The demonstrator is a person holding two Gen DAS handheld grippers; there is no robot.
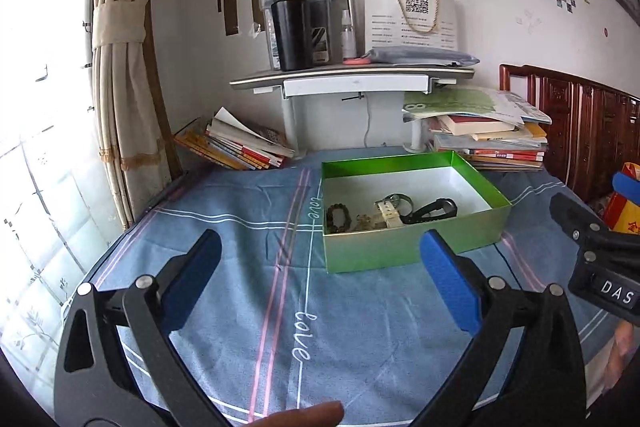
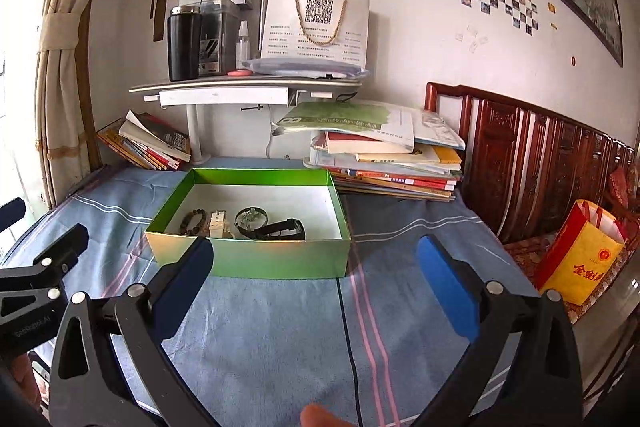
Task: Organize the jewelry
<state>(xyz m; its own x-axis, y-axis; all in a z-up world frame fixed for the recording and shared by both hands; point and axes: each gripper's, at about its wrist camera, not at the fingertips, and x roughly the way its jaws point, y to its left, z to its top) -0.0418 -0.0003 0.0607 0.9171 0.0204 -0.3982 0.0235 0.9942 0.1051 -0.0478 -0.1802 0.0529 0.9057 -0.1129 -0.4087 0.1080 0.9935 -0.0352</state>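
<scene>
A green box [image 1: 400, 253] [image 2: 280, 261] with a white inside stands on the blue striped cloth [image 1: 248, 287]. In it lie a dark bead bracelet [image 1: 338, 219] [image 2: 193, 222], a cream watch strap [image 1: 390, 215] [image 2: 218, 223], a thin metal bangle [image 2: 250, 217] and a black watch [image 1: 432, 211] [image 2: 284, 229]. My left gripper [image 1: 320, 243] hangs open, short of the box's near left corner, with nothing between its blue pads. My right gripper [image 2: 314, 247] is open too, in front of the box's near wall, and holds nothing. Each gripper shows at the edge of the other's view.
Book stacks [image 2: 392, 163] [image 1: 240, 147] flank a small white riser shelf [image 1: 352, 77] that carries a black tumbler [image 1: 291, 31]. A red wooden headboard [image 2: 520, 163] and a yellow-red bag [image 2: 580, 255] stand at the right. Curtain [image 1: 116, 67] and window are on the left. A black cable [image 2: 348, 327] crosses the cloth.
</scene>
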